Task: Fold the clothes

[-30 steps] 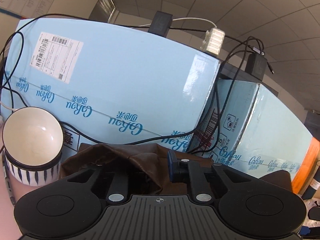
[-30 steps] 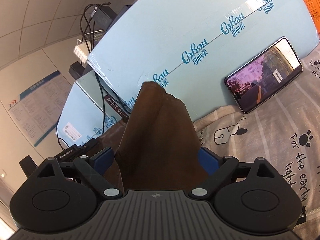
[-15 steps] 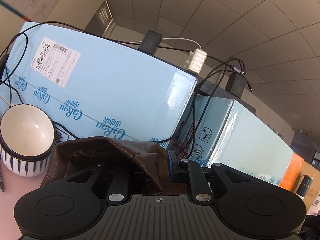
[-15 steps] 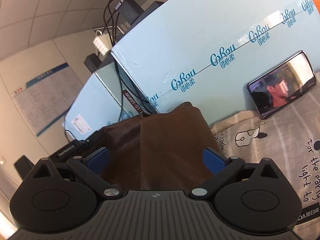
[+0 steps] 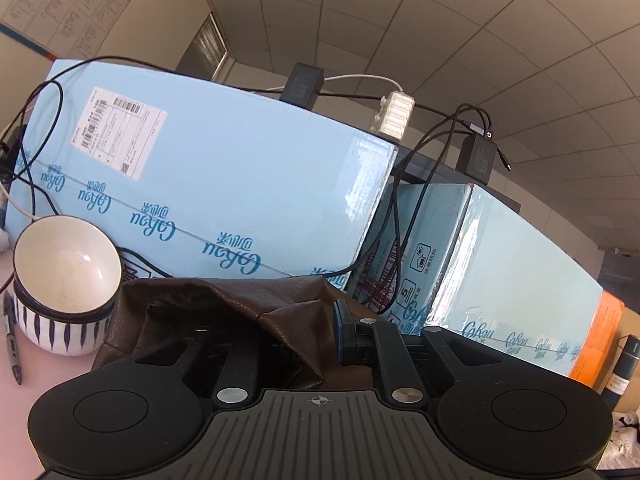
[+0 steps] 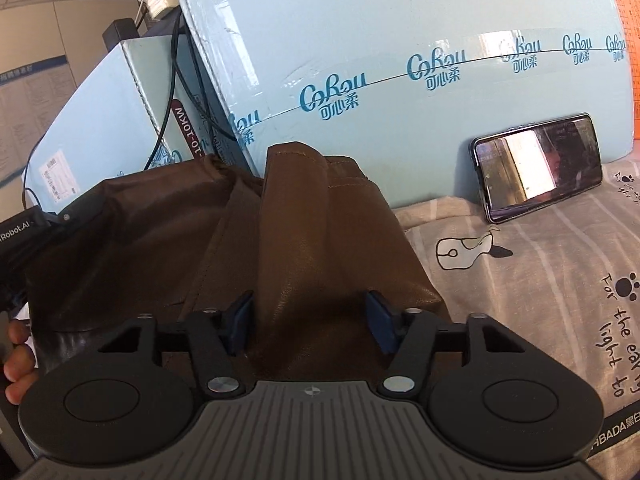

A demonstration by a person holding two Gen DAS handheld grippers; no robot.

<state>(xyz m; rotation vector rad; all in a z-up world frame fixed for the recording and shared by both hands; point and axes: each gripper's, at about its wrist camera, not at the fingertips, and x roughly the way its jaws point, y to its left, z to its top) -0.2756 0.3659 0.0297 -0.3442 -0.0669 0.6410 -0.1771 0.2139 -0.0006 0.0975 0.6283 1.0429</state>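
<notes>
Brown leathery garment (image 6: 312, 240), shiny, creased, stitched seams, bunched into a raised fold. It lies partly on the grey printed sheet (image 6: 540, 280), right against the pale blue boxes (image 6: 400, 40) at 12 o'clock.

My right tongs (image 6: 308, 320) are clenched on a thick ridge of the garment; blue pads (image 6: 240, 316) press it from both sides. A phone (image 6: 536, 168) leans on the box at 2 o'clock, well apart.

My left tongs (image 5: 288, 332): garment (image 5: 240, 304) is draped over the left finger, right blue pad (image 5: 342, 328) against the fold. I can't tell if they truly pinch it, the cloth hides the gap.

At 9 o'clock in the left view, two stacked bowls (image 5: 64, 280), just beside the garment: white one on top, its visible inside empty, nested in a striped one. A pen (image 5: 12, 348) lies at their left.
</notes>
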